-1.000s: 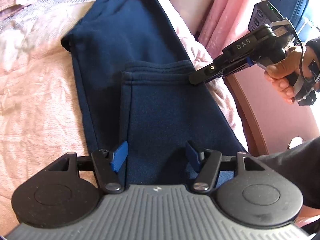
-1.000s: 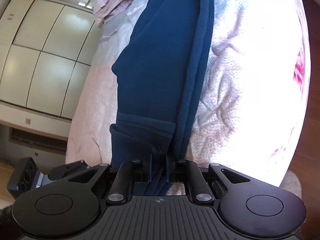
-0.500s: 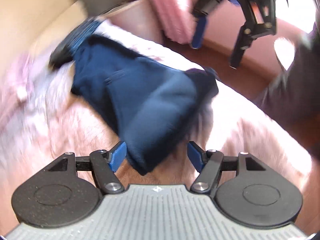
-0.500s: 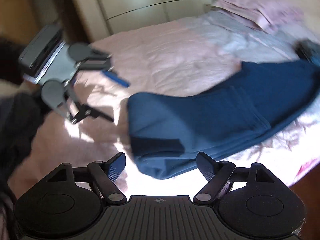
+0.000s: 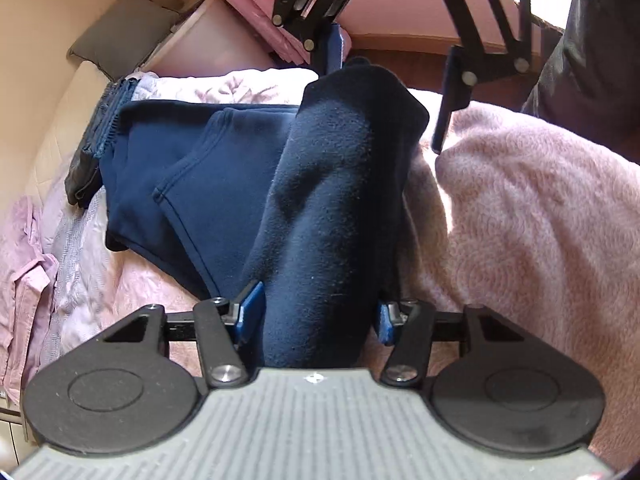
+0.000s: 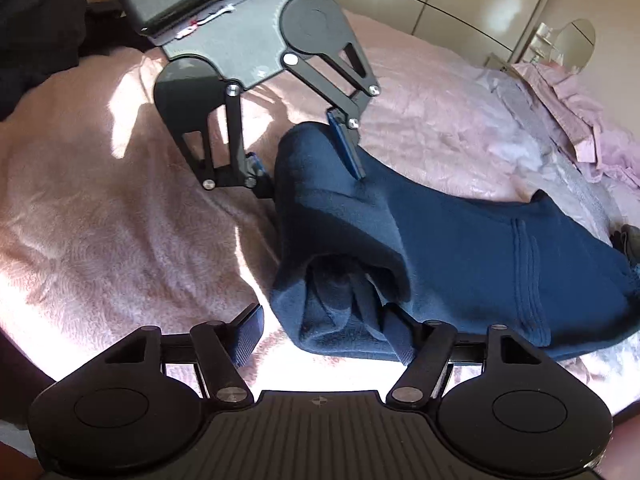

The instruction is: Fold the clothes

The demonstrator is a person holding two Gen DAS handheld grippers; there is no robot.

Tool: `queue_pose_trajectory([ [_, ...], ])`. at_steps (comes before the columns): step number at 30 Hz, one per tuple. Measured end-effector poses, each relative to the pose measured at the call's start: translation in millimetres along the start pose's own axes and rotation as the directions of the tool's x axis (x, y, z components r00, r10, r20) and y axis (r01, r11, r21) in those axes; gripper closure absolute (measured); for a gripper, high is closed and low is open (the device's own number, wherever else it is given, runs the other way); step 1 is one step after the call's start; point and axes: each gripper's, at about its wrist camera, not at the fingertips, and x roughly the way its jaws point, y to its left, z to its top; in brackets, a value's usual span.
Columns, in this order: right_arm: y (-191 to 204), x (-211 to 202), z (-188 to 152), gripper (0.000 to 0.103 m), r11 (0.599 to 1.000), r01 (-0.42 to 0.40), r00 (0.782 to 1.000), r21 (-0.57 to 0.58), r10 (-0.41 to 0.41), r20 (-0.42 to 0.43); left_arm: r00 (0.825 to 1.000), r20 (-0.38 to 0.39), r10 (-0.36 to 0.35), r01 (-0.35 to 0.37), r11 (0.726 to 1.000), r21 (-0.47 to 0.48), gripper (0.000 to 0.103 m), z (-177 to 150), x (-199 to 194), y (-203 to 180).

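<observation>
- The navy trousers point(image 6: 460, 248) lie across the pink bedspread point(image 6: 120, 240), already doubled over once, with the thick folded end nearest us and the rest running away toward the far side of the bed.
- Our left gripper point(image 5: 316, 316) straddles one side of that folded end; its jaws are about half open and closing, cloth between them, though we cannot tell that the pads press it yet.
- Our right gripper point(image 6: 324, 332) sits at the opposite side of the fold, wider apart and also closing; one finger is tucked among the loose layers, the other stands clear on the bedspread.
- We judge the main risk is an uneven catch: if either side takes only the top layer, the inner layers would sag out and the fold would open as we lift.
- The right finger buried in the layers could drag an inner ply and twist the stack.
- A pad could also pinch the fluffy bedspread along with the trousers and pull it up.
- The pink shirt point(image 6: 568, 108) and the dark folded clothes point(image 5: 86, 168) beyond lie close to where the trousers end, so an overshoot may knock them.
</observation>
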Motion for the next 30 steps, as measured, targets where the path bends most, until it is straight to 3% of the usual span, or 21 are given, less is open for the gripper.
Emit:
queue_pose_trajectory([
  [2, -18.6, -18.4, -4.1, 0.034, 0.991, -0.022, 1.0, 0.135, 0.02, 0.019, 1.0, 0.003, -0.002, 0.002, 0.999, -0.044, 0.051, 1.3, -7.6, 5.0],
  [6, -47.7, -50.8, -25.7, 0.034, 0.863, -0.16, 0.987, 0.479, 0.149, 0.061, 1.0, 0.011, 0.001, -0.001, 0.999, -0.048, 0.048, 5.2, -14.0, 3.8],
  [11, -56.1, -48.8, -28.3, 0.034, 0.784, -0.315, 0.949, 0.536, 0.25, 0.192, 0.999, 0.042, -0.006, 0.007, 1.0, -0.03, 0.043, 7.6, -26.2, -3.4],
  [14, -74.5, -29.9, -31.4, 0.034, 0.68, -0.365, 0.931, 0.636, 0.258, 0.259, 0.999, 0.043, -0.022, 0.024, 0.999, -0.035, 0.042, 4.6, -27.2, -1.6],
  [16, -91.1, -30.2, -39.5, 0.034, 0.508, -0.529, 0.848, 0.68, 0.332, 0.413, 0.998, 0.043, -0.036, 0.038, 0.998, -0.046, 0.042, 2.7, -27.1, 1.5],
  [19, -101.7, -26.4, -53.5, 0.034, 0.323, -0.643, 0.755, 0.694, 0.418, 0.505, 0.997, 0.045, -0.058, 0.062, 0.995, -0.083, 0.042, -0.3, -28.4, 8.9],
  [20, -106.2, -23.4, -60.1, 0.034, 0.294, -0.63, 0.761, 0.718, 0.416, 0.497, 0.997, 0.046, -0.062, 0.067, 0.993, -0.099, 0.042, -1.5, -30.4, 11.8],
  [23, -115.2, -30.0, -70.1, 0.034, 0.306, -0.582, 0.806, 0.753, 0.34, 0.485, 0.996, 0.044, -0.074, 0.08, 0.985, -0.153, 0.041, -6.8, -37.2, 20.9],
  [24, -115.5, -28.3, -70.6, 0.034, 0.284, -0.598, 0.792, 0.749, 0.351, 0.499, 0.996, 0.044, -0.082, 0.089, 0.98, -0.18, 0.04, -9.4, -39.2, 25.0],
  [26, -110.9, -16.0, -69.8, 0.034, 0.196, -0.658, 0.72, 0.727, 0.449, 0.53, 0.992, 0.046, -0.121, 0.129, 0.957, -0.262, 0.039, -17.3, -41.5, 37.3],
  [27, -110.9, -12.9, -71.2, 0.034, 0.178, -0.65, 0.72, 0.739, 0.455, 0.524, 0.988, 0.055, -0.148, 0.157, 0.937, -0.311, 0.039, -22.4, -41.4, 45.1],
  [30, -117.7, -19.3, -74.9, 0.034, 0.201, -0.622, 0.758, 0.757, 0.396, 0.518, 0.97, 0.092, -0.225, 0.242, 0.86, -0.449, 0.039, -37.3, -40.9, 69.2],
])
